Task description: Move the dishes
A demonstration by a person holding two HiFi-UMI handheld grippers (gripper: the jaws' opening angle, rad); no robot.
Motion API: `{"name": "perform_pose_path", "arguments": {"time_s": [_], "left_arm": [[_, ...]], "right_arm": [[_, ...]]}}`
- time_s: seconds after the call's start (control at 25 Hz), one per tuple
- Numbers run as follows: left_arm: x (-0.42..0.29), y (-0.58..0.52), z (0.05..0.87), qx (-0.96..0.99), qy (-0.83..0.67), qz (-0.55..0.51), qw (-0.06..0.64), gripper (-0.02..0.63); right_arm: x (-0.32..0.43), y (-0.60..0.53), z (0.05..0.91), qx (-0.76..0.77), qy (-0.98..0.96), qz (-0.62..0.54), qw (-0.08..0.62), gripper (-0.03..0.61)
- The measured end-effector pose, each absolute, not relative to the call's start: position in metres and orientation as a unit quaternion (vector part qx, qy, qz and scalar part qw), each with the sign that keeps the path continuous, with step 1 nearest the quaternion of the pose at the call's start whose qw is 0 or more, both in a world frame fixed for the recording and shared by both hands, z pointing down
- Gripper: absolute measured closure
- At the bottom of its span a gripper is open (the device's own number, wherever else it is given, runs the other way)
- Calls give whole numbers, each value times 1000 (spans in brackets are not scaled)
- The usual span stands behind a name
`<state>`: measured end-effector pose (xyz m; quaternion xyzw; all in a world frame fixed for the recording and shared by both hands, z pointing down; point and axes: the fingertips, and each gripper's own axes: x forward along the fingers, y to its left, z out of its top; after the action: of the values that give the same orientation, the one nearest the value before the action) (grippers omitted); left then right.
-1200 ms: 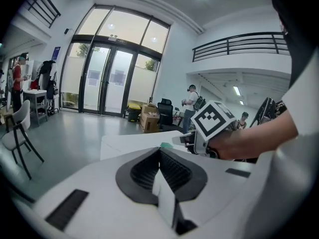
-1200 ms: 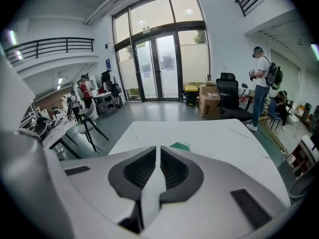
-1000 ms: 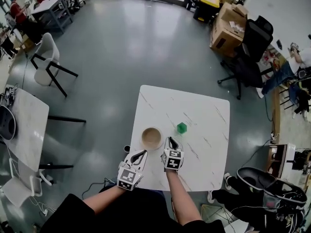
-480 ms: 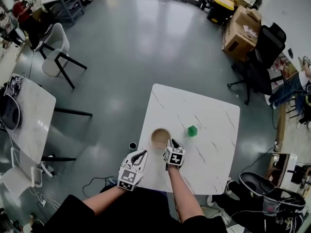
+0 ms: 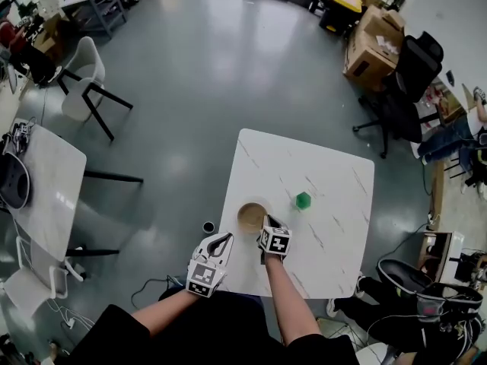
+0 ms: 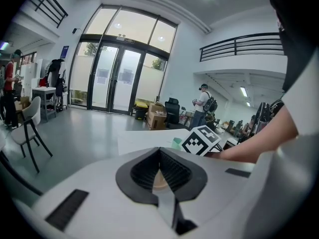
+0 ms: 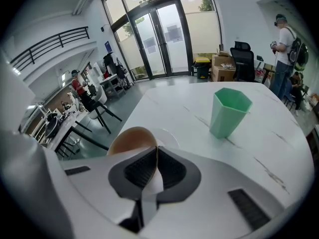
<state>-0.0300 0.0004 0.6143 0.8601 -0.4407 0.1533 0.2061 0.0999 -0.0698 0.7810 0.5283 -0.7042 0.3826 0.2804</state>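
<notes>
Right tongs: my right gripper (image 7: pixel 156 149) has its jaws pressed onto the near rim of the bowl (image 5: pixel 250 216), one jaw inside the wall and one outside.
Left tongs: my left gripper (image 5: pixel 221 241) has its jaws brought together on nothing. It hangs at the table's lower left edge, near the bowl but not touching it.
Bowl position: low and left on the white table (image 5: pixel 335 173), just below the centre of the head view, upright and empty.
Bowl build: tan inside, pale outside, thin-walled. I judge it rigid, light and smooth. I cannot tell ceramic from plastic, so I treat it as breakable.
Hold point: the rim. A one-sided pinch lets the far side sag, so I judge a low, level carry safest.
Second hold: the rim at the bowl's lower left faces my left gripper and is free to take.
Slip risk: a smooth wall may slide between the pads if tilted.
Neighbour: the green cup (image 7: pixel 228 111) stands upright to the bowl's right, clear of it.
</notes>
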Motion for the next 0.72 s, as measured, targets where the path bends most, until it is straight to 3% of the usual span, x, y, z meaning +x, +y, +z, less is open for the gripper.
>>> {"name": "perform_pose_path", "arguments": {"time_s": [0.72], "left_arm": [[-85, 62, 587, 909, -351, 117, 193, 597]], "right_arm": [[83, 39, 719, 643, -609, 434, 165, 555]]}}
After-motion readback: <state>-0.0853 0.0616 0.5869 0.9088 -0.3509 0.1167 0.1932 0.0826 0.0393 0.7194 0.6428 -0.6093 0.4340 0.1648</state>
